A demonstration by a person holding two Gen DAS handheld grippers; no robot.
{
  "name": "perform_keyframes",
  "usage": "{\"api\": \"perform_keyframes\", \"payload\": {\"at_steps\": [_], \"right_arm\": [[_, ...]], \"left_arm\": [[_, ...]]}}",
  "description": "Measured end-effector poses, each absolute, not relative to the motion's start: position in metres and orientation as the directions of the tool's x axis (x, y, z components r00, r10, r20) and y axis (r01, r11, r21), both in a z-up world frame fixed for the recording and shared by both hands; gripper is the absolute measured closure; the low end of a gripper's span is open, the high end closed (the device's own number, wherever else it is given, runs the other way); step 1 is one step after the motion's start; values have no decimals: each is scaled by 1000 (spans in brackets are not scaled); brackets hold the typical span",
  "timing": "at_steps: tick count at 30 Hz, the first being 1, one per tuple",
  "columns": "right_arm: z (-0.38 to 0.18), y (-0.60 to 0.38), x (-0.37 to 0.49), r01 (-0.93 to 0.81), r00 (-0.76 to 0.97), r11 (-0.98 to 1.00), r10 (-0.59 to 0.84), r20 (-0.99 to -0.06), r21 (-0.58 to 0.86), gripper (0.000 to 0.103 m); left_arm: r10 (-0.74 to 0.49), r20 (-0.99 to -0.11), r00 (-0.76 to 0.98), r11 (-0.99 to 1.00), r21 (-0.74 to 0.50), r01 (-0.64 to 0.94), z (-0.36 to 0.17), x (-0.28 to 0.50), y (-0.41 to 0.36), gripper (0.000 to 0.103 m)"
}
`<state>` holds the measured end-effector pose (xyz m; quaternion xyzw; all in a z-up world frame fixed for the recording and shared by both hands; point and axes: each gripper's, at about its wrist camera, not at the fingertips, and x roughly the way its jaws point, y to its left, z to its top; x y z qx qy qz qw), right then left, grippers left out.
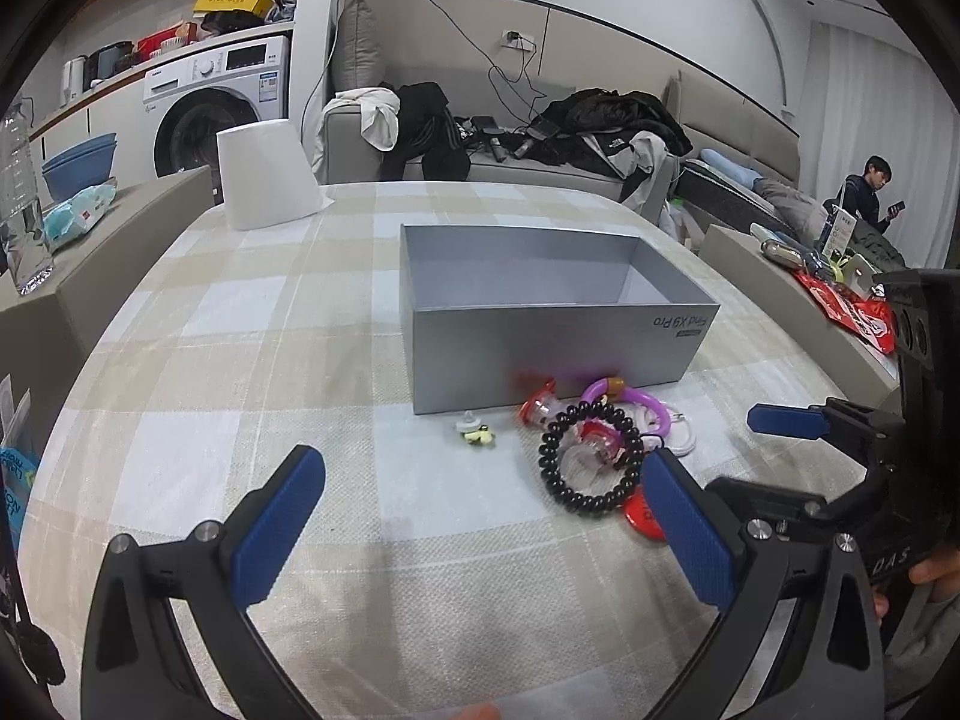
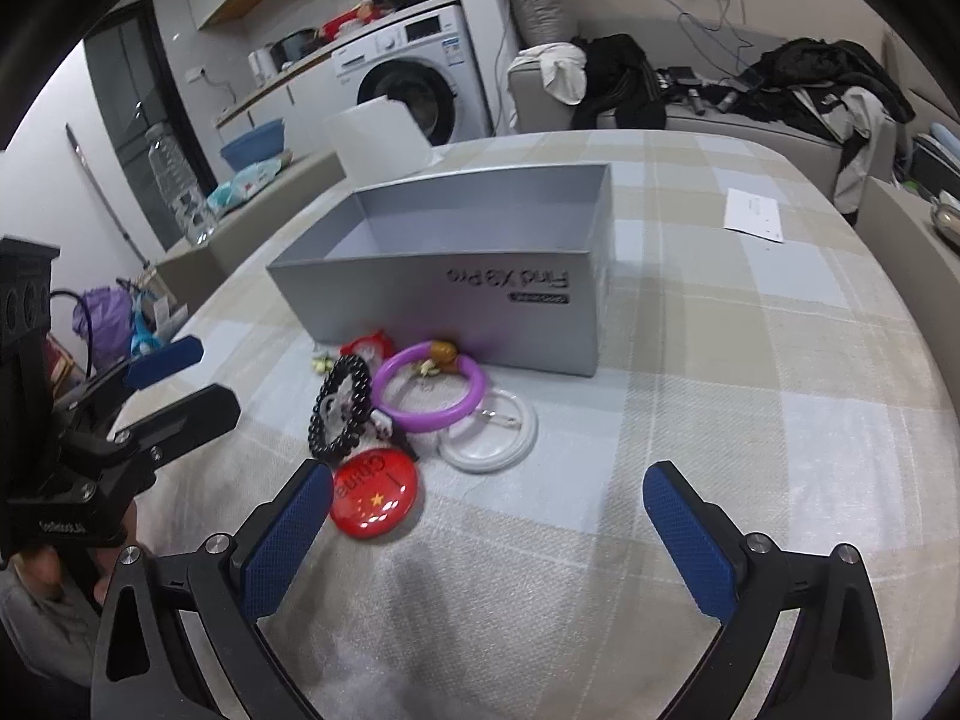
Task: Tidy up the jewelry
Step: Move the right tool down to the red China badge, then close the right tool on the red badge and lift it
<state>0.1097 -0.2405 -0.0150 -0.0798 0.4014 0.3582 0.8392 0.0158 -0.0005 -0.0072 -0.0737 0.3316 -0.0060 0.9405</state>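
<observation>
Even, soft indoor light, no harsh sources seen. Faint grey shadows fell on the checked tablecloth [image 2: 750,360] ahead of both cameras. Glare spot on the red badge [image 2: 377,501]. Heavy fisheye bending and black vignette at the edges. Slight blur at the periphery, centre sharp.

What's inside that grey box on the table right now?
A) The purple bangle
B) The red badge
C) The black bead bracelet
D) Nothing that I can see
D: the grey box shows only its bare floor, while the purple bangle, black bead bracelet and red badge all lie on the tablecloth in front of it.
</observation>
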Motion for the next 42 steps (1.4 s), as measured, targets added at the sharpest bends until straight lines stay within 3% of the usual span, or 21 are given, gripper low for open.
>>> {"api": "perform_keyframes", "payload": {"at_steps": [6, 11, 18, 23, 32, 42], "right_arm": [[-21, -218, 96, -735, 367, 669, 525, -768, 106, 3], [-23, -206, 87, -770, 350, 634, 520, -779, 77, 22], [-24, -195, 77, -807, 344, 590, 517, -784, 35, 40], [-25, -188, 72, -808, 395, 588, 483, -782, -45, 61], [-22, -210, 67, -814, 366, 580, 522, -770, 7, 62], [3, -257, 77, -743, 414, 650, 633, -654, 159, 61]], "left_arm": [[-56, -621, 782, 986, -159, -55, -9, 10, 9, 1], [-73, -621, 780, 982, -183, -54, -11, 12, 12, 1], [-83, -621, 780, 975, -212, -65, -11, 14, 17, 1], [-88, -622, 778, 974, -217, -63, -12, 14, 18, 1], [-103, -637, 764, 976, -212, -45, -13, 17, 14, 1], [-124, -715, 688, 991, -117, 57, -18, 35, -22, 1]]}}
